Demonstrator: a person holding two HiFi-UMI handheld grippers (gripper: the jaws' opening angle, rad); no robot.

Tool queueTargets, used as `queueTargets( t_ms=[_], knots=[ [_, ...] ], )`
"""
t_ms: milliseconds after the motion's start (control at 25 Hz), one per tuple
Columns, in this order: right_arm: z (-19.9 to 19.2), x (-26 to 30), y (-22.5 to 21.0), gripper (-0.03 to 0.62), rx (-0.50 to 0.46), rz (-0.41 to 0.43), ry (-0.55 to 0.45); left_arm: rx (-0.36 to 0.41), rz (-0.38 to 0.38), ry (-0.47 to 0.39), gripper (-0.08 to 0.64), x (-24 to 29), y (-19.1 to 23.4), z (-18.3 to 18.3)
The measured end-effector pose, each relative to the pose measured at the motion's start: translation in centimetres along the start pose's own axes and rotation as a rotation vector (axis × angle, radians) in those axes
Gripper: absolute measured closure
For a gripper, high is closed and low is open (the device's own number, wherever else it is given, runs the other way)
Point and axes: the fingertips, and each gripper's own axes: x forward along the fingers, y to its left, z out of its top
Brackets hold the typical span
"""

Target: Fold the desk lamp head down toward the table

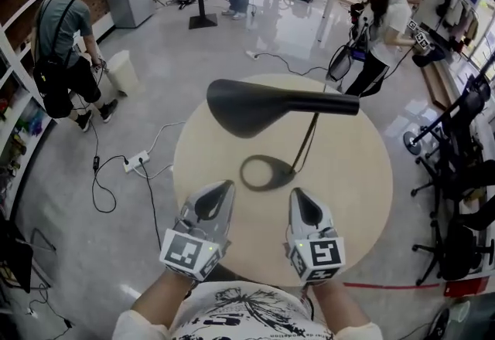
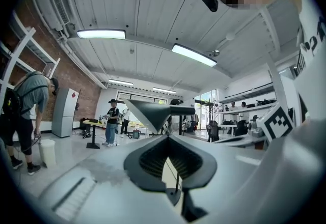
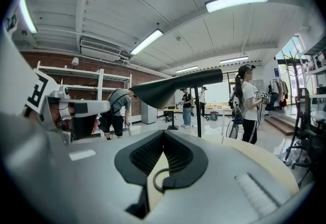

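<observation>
A black desk lamp stands on the round light-wood table (image 1: pixel 356 199). Its long head (image 1: pixel 263 105) lies level, high over the table, on a thin slanted stem (image 1: pixel 306 144) that rises from a ring base (image 1: pixel 267 173). My left gripper (image 1: pixel 226 186) and right gripper (image 1: pixel 296 193) are side by side near the table's front edge, just short of the base and below the head. Both are shut with nothing held. The left gripper view shows the head (image 2: pixel 153 112) beyond the left gripper (image 2: pixel 168 136). In the right gripper view the head (image 3: pixel 168 90) sits above the right gripper (image 3: pixel 163 132).
A white power strip (image 1: pixel 136 161) and cables lie on the floor to the left. One person (image 1: pixel 66 45) bends by the shelves at left, another (image 1: pixel 387 29) stands beyond the table. Black office chairs (image 1: pixel 456 168) stand at right.
</observation>
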Motion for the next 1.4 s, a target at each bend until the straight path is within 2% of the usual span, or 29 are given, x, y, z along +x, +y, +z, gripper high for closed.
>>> queueTargets(
  t_ms=[200,360,600,760,920,1120,1400],
  knots=[
    [0.8,1.8,0.0,0.583,0.011,-0.028,0.001,0.059,-0.052,-0.079,0.555,2.5,1.5,4.9],
    [1.7,3.4,0.5,0.583,0.004,-0.054,-0.019,0.084,-0.057,-0.11,0.555,4.1,3.8,7.3],
    [4.4,5.9,1.0,0.583,-0.018,-0.067,-0.059,0.152,-0.009,-0.142,0.555,6.6,7.5,10.7],
    [3.7,6.8,2.0,0.583,-0.021,-0.078,-0.041,0.172,-0.017,-0.113,0.555,7.6,9.7,10.9],
    [3.0,6.9,1.9,0.583,-0.019,-0.099,-0.019,0.138,-0.054,-0.082,0.555,8.9,10.5,10.7],
    [2.6,6.2,1.3,0.583,-0.013,-0.138,-0.021,0.133,-0.061,-0.031,0.555,9.8,10.9,8.8],
    [0.2,5.2,0.3,0.583,-0.004,-0.217,0.013,0.069,-0.11,0.017,0.555,10.2,10.0,5.0]
  ],
)
